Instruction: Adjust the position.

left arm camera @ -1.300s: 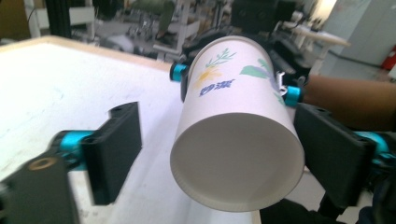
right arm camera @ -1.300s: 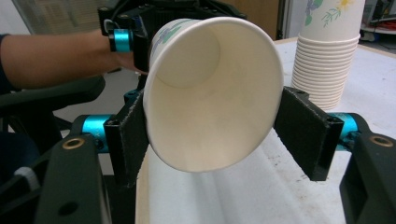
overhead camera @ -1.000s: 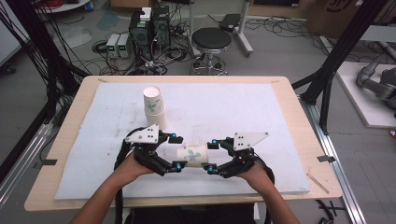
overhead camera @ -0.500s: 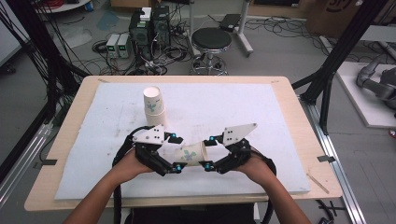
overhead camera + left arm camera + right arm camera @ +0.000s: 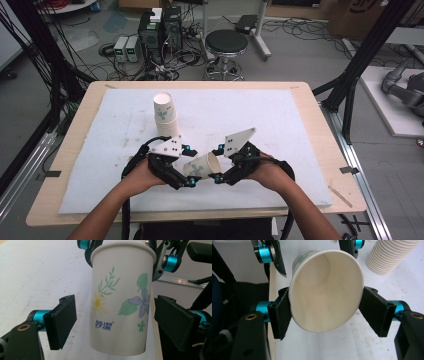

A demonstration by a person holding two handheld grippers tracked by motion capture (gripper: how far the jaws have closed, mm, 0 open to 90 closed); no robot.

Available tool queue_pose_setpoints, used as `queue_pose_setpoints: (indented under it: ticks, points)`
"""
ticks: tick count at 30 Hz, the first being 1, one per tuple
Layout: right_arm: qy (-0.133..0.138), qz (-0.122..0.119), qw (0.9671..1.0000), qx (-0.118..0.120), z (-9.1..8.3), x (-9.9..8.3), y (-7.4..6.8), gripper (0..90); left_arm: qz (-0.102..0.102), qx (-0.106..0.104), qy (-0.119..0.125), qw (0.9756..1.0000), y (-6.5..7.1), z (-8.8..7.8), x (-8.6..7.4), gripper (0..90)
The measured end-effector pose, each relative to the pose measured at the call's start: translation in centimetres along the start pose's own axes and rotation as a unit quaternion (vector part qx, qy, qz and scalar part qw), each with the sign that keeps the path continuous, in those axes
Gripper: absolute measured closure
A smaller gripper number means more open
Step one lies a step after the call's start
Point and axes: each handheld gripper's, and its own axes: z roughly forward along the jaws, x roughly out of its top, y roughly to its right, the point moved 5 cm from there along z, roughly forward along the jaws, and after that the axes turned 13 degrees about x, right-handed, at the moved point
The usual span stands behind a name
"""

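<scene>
cup: floral paper cup [image 5: 201,166] off the mat, lying near level between my two grippers, mouth toward my right hand, base toward my left. Green sprig, yellow daisy, blue flower print.
right gripper [image 5: 324,315]: jaws closed on the cup's rim end, both pads pressing the wall; mouth squashed slightly oval. This hand carries it.
left gripper [image 5: 115,322]: jaws have just been closing in, cup body between them. There's a clear gap at the left pad [image 5: 61,320]; the right pad [image 5: 175,322] looks just beside the wall, contact unclear. I read it as not gripping yet.
progress: one cup is out, separate from the stack of cups [image 5: 164,114]. My guess: handover right-to-left is mid-step, or left is coming in to steady.
left to do: finish closing left, release right, then set the cup down; where, I can't tell.
stack: upright on the white mat [image 5: 280,120], beyond the left gripper, well apart from the held cup.
risk: thin wall already deforming, so keep the squeeze light.
</scene>
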Motion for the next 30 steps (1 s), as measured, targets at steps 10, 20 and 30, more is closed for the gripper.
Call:
queue_pose_setpoints:
  ticks: [10,20,30]
  points:
    - [-0.049,-0.020,0.9985,-0.008,0.4,0.8,-0.1,29.7,0.009,-0.001,-0.029,0.9996,0.2,0.7,-0.4,19.2]
    - [-0.109,-0.047,0.9929,-0.015,1.3,1.6,-0.3,29.7,0.014,-0.012,-0.053,0.9984,0.3,1.3,-0.7,26.4]
    - [-0.119,-0.050,0.9916,-0.011,1.7,1.5,-0.4,28.3,0.022,-0.025,-0.058,0.9977,0.7,1.6,-0.8,32.7]
